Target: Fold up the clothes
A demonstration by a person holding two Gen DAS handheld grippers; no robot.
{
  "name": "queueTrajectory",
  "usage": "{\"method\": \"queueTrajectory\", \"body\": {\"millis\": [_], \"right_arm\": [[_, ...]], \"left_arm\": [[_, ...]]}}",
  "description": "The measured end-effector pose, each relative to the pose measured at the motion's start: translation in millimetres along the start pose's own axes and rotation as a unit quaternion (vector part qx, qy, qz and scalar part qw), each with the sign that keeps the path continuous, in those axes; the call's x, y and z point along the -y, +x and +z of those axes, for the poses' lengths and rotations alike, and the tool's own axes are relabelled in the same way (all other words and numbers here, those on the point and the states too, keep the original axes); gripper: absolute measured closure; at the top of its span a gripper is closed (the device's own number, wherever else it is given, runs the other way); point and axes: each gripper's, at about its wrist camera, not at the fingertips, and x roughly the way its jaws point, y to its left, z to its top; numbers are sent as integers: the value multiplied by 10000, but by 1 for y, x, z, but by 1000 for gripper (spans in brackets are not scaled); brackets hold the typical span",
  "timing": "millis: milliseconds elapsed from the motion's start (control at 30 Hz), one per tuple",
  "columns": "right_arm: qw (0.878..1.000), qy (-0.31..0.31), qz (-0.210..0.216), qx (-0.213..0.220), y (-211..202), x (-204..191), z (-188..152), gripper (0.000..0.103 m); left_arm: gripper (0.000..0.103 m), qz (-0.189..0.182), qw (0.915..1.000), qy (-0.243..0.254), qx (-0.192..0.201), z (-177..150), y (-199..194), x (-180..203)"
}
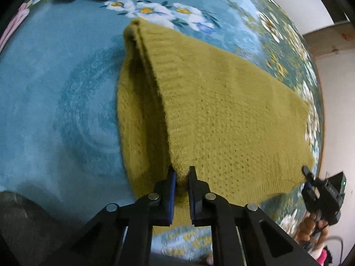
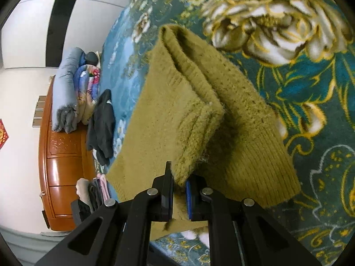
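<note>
While the olive-yellow knitted sweater (image 1: 221, 115) lies partly on the blue flowered blanket (image 1: 55, 102) that covers the bed, both near corners of it are lifted. The left gripper (image 1: 182, 175) is closed on a bunched edge of the knit, with cloth filling the gap between its blue-padded fingers (image 1: 172, 190). From there the upper layer stretches across to the right gripper (image 1: 307, 174), seen at the right border of the left wrist view, where it meets the far corner of the hem.

From the right wrist view, the right gripper (image 2: 179, 177) is clamped on a folded corner of the sweater (image 2: 159, 119), and a ribbed cuff or hem hangs just to its right. A dark garment (image 2: 103, 124) lies beyond the sweater on the blanket (image 2: 310, 102), near stacked bedding (image 2: 71, 93) beside a wooden cabinet (image 2: 62, 168).
</note>
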Motion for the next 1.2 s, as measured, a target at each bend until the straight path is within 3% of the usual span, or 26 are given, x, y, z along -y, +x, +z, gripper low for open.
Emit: {"method": "queueTrajectory", "body": {"millis": [133,233,400,500,567,633,767,833,1000,1200], "right_arm": [[9994,-241,-225,-114,-6,-4,-9,94],[9983,-60,-520,-249,5,15,-13,94],[9962,212,-742,-407,17,39,-15,94],[9962,-54,-767,-407,8,30,-7,91],[9958,-231,-783,-406,3,23,-2,90],[9951,-409,-799,-406,-3,16,3,89],[9930,-752,-826,-386,-14,3,14,81],[9947,-680,-757,-170,-17,2,31,69],[9979,-416,-398,309,-8,-8,82,67],[9967,-287,-507,562,12,-20,143,65]], "left_arm": [[92,214,9994,-70,-281,-2,11,-2],[91,291,9984,-179,-456,2,20,-5],[88,54,9991,-240,-348,6,16,-7],[84,-278,9988,-409,-55,12,6,-15],[67,-483,9970,-567,204,16,-3,-23],[59,-649,9938,-746,512,22,-13,-32],[51,-805,9861,-1028,1025,43,-29,-48],[50,-822,9829,-1202,1128,59,-31,-54],[49,-1252,9688,-1889,1001,92,-13,-72],[52,-1503,9549,-2387,927,106,-4,-84]]}}
